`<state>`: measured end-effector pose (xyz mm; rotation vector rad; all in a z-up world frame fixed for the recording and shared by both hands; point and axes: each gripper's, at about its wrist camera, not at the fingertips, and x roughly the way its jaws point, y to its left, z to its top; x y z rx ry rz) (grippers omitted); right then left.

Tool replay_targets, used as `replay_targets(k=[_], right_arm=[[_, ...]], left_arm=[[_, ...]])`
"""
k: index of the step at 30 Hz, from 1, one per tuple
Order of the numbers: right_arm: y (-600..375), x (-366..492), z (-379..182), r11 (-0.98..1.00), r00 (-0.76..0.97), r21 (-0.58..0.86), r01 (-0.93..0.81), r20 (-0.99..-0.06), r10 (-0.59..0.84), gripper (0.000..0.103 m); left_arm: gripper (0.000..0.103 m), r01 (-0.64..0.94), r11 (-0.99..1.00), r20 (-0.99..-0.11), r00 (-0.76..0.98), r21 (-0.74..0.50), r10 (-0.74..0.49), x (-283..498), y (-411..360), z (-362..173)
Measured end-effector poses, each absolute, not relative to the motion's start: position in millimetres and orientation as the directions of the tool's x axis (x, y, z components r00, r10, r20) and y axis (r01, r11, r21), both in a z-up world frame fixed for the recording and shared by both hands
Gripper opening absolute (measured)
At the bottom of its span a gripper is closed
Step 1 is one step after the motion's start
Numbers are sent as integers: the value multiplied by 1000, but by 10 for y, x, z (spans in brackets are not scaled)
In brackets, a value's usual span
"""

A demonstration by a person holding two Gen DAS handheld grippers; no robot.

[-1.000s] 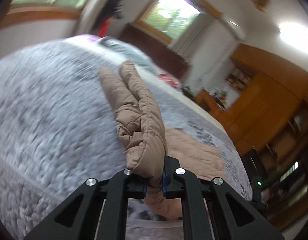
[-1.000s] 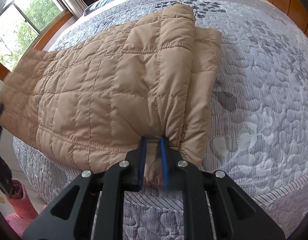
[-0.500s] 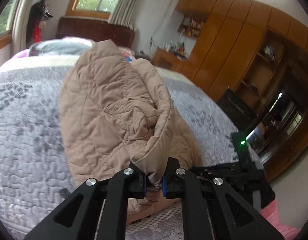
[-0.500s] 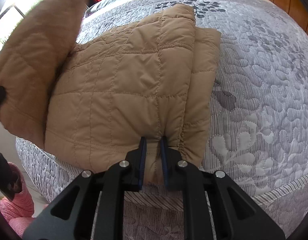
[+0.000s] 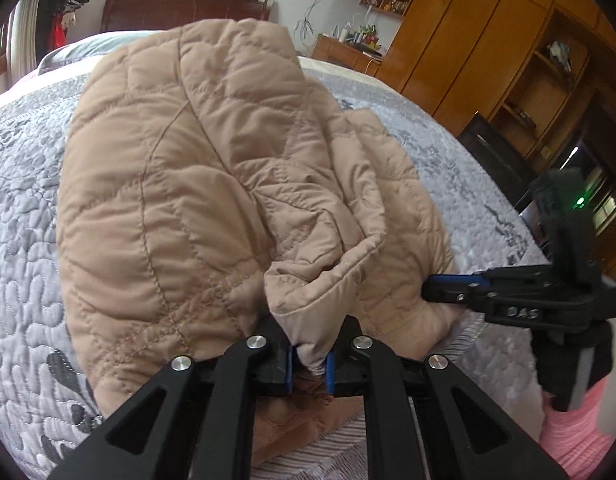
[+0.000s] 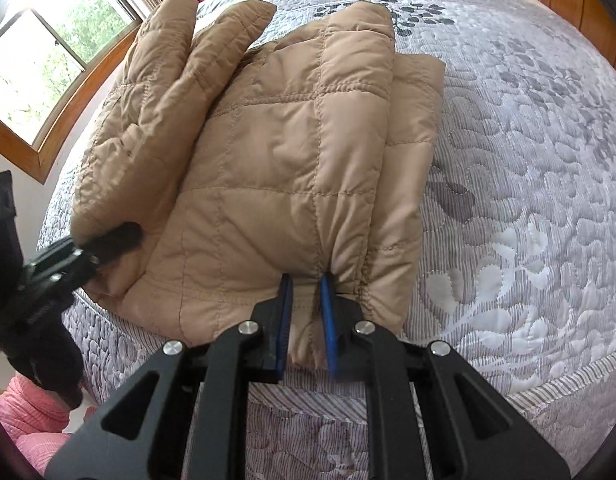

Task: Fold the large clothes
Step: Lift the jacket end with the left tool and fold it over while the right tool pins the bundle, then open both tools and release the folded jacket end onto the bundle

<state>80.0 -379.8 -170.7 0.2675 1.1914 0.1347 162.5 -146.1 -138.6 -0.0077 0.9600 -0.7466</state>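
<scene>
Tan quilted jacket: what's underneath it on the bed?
The tan quilted jacket lies on a grey floral quilted bedspread, visible all around it. The jacket is folded over itself, so lower layers and the bedspread beneath are covered. Both grippers pinch its near edge.

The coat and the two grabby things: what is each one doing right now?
Tan quilted coat: lying on the bed, partly folded, its left part doubled over the middle.
Left hand-held gripper: shut on the coat's folded-over edge.
Right hand-held gripper: shut on the coat's near hem.
Grey quilted bedspread: spread flat under the coat.
</scene>
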Motion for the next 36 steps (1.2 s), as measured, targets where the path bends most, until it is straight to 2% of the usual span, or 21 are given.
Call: replay_targets(k=[7, 11, 13, 15, 19, 22, 26, 29, 36], right_arm=[[-3789, 802, -1711, 961, 363, 273, 49, -901, 238, 13], [-3844, 885, -1686, 959, 351, 280, 53, -904, 245, 17], [-3854, 916, -1629, 959, 351, 277, 52, -904, 242, 18], [-3827, 928, -1538, 964, 359, 262, 44, -904, 230, 23], [-3727, 939, -1288, 975, 399, 224, 16, -895, 199, 38], [-3653, 1012, -1032, 973, 434, 232, -9, -875, 213, 51], [-3487, 1240, -734, 968, 452, 245, -61, -858, 246, 73], [-3395, 1454, -669, 956, 433, 284, -76, -854, 288, 83], [-3268, 1963, -901, 930, 316, 365, -38, -879, 358, 85]], left_arm=[[12, 569, 753, -734, 347, -330, -584, 1631, -1464, -1341], [20, 580, 738, -725, 335, -345, -602, 1574, -1461, -1202], [31, 583, 720, -713, 314, -376, -627, 1538, -1399, -1139], [45, 568, 703, -698, 287, -428, -656, 1493, -1259, -1041], [48, 543, 698, -667, 303, -467, -681, 1406, -890, -774], [48, 478, 781, -693, 399, -403, -601, 1507, -643, -620], [48, 359, 896, -760, 497, -260, -420, 1850, -471, -616], [48, 308, 933, -792, 514, -187, -329, 2058, -475, -726], [48, 296, 940, -809, 501, -172, -306, 2271, -431, -965]])
